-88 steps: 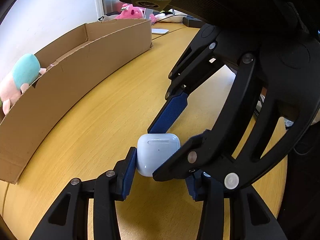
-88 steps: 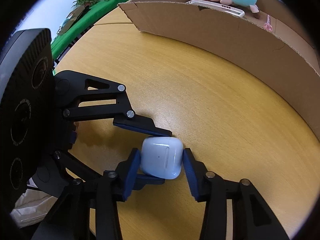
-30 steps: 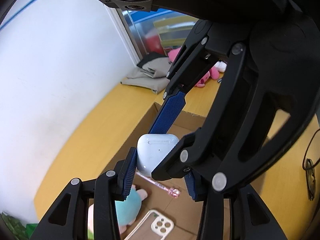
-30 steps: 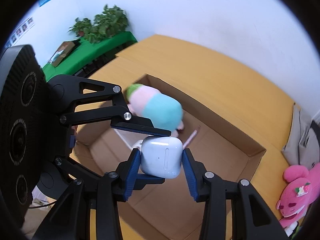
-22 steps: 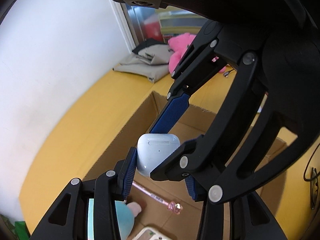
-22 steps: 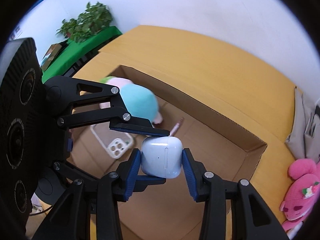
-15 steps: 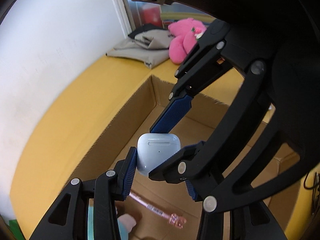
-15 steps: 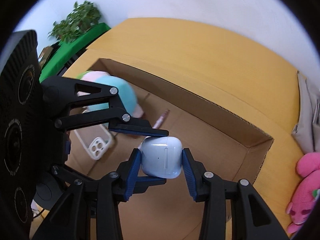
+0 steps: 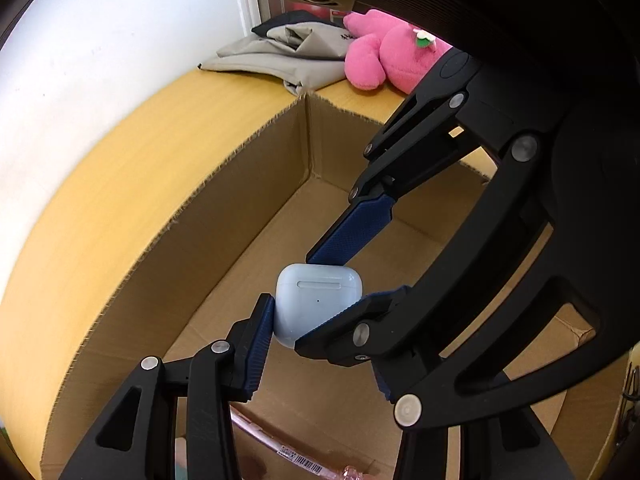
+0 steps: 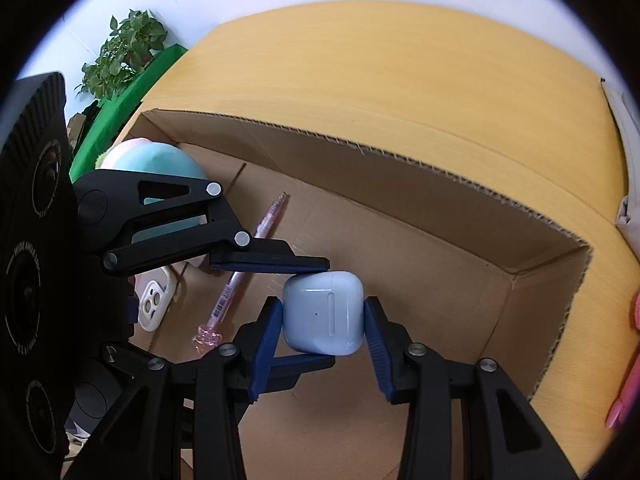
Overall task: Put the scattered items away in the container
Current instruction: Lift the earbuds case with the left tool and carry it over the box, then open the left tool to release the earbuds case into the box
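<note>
Left wrist view
Case: a white earbud case (image 9: 318, 300) hangs above the open box (image 9: 192, 236), gripped from two directions at once.
Left gripper: the left gripper (image 9: 320, 340) is clenched on the case; its near-left blue pad (image 9: 260, 340) presses the case's left face, while the opposite pad is mostly hidden behind the other tool.
Right gripper: the right gripper (image 9: 340, 284) reaches in from the far right; one blue finger (image 9: 352, 232) lies on the case's top edge and a black finger crosses under its right corner.
Box floor: bare cardboard lies under the case; a pink pen (image 9: 296, 454) shows at the near edge, partly hidden by the fingers.
Beyond the box: a pink plush (image 9: 384, 60) and a grey folded cloth (image 9: 288, 52) lie on the wooden table (image 9: 132, 148) past the far end.

Right wrist view
Case: the case (image 10: 323, 314) sits upright between two blue pads, over the box (image 10: 400, 184) interior, nearer its right end.
Right gripper: the right gripper (image 10: 323, 320) is clamped on the case's two sides.
Left gripper: the left gripper (image 10: 298, 312) comes from the left, one finger flat on the case's top and the other beneath it, so it grasps the case too.
In the box: the pen (image 10: 240, 280) lies diagonally left of the case, a phone cover (image 10: 154, 304) sits further left, and a teal plush (image 10: 160, 164) fills the far-left corner.
Outside: a plant (image 10: 124, 52) stands at the far left, the table (image 10: 400, 80) stretches behind the box.
</note>
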### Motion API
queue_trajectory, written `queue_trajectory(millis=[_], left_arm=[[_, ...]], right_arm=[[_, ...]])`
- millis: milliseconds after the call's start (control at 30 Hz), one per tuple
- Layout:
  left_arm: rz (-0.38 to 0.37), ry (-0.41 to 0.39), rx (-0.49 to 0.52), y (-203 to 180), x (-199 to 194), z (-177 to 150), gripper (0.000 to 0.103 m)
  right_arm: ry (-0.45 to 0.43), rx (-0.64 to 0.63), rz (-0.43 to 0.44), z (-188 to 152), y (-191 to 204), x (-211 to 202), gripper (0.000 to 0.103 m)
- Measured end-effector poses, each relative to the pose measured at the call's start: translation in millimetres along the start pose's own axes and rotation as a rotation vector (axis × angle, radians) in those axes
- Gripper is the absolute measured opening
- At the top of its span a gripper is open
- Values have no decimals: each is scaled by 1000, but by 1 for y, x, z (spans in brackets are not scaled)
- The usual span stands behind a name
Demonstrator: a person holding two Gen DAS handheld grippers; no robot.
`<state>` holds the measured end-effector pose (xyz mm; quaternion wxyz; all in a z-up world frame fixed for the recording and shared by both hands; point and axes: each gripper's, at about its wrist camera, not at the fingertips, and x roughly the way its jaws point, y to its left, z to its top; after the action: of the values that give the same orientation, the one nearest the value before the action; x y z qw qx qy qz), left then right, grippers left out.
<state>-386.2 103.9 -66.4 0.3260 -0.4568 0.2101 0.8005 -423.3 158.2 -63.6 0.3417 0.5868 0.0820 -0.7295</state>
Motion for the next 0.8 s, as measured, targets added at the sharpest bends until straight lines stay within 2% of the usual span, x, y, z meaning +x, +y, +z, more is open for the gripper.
queue_trajectory(millis=[300, 400, 567, 800], left_arm=[[-8, 24, -26, 2, 19, -1, 50], [2, 16, -32, 4, 20, -1, 57], [25, 18, -41, 7, 21, -1, 74], [27, 15, -57, 10, 24, 2, 75]], right_arm=[[26, 49, -27, 1, -15, 18, 41], [29, 53, -31, 1, -17, 19, 41], [33, 58, -44, 2, -16, 22, 42], [30, 66, -50, 6, -12, 26, 41]])
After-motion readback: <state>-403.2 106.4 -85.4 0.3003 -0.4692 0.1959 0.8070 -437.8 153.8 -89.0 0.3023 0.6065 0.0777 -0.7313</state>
